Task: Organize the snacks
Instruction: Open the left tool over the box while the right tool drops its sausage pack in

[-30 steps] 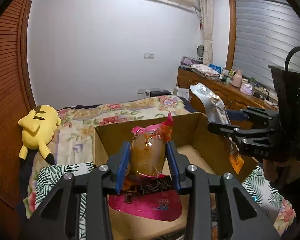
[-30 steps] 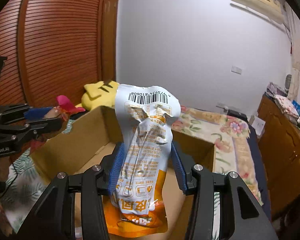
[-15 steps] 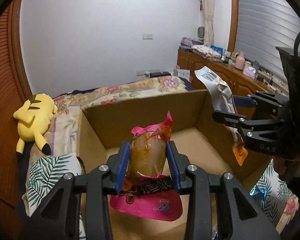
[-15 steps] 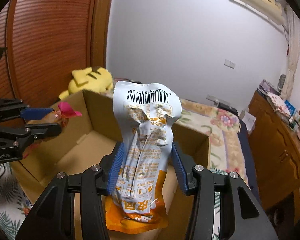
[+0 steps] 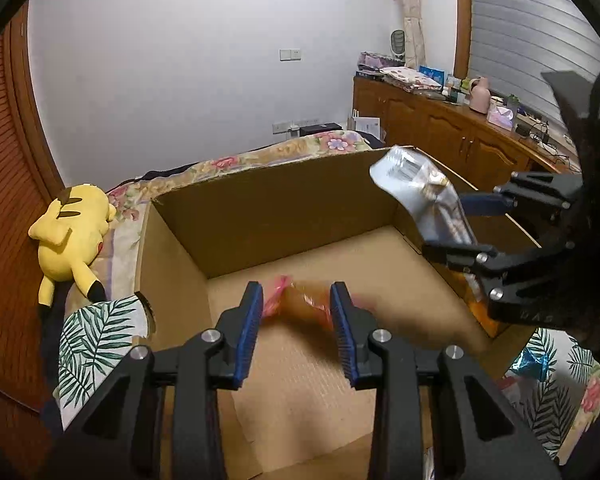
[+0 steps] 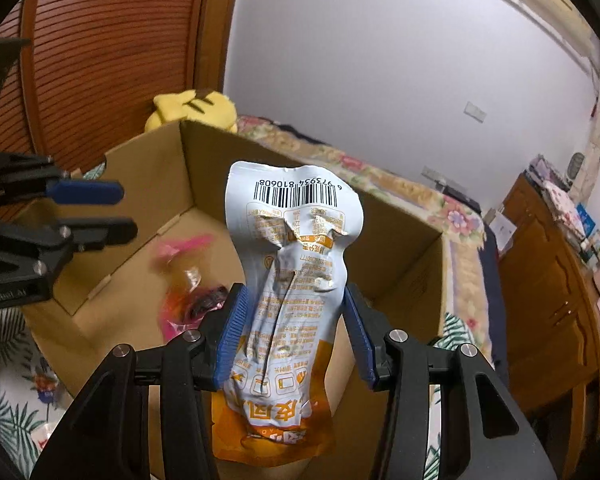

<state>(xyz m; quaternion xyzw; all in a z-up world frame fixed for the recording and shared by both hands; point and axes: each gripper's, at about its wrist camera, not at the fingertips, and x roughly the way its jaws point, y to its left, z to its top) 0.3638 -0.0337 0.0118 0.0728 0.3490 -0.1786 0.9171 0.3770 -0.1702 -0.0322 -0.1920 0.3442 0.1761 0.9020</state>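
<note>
The left tongs (image 5: 296, 320) stand wide open over the cardboard box (image 5: 268, 204), and nothing is between their blue pads (image 5: 249, 332). Just under and beyond them, the pink and orange snack packet (image 5: 300, 302) appears blurred, inside the box; from the right wrist view the same packet (image 6: 188, 280) is seen over the box floor near the left wall, and I cannot tell if it already lies on the floor or is in the air. It touches neither pad.

The right tongs (image 6: 292, 336) are closed on the white and orange snack pouch (image 6: 292, 280). The pads press the pouch at its middle, so the foil is wrinkled there. The pouch stands upright with the barcode end on top and the orange end hanging below the fingers. It is held over the right side of the box, above the rim. In the left wrist view the right tongs (image 5: 464, 228) come in from the right, with the pouch (image 5: 420, 192) tilted toward the box.

The box is open on top and sits on a bed with a floral cover (image 5: 228, 164). A cloth with green leaf print (image 5: 96, 340) lies at the near left corner of the box. A yellow plush toy (image 5: 72, 236) lies on the bed to the left of the box, near the wooden slatted door (image 6: 112, 52). A wooden cabinet (image 5: 440, 128) with many small things on top stands along the right wall.
</note>
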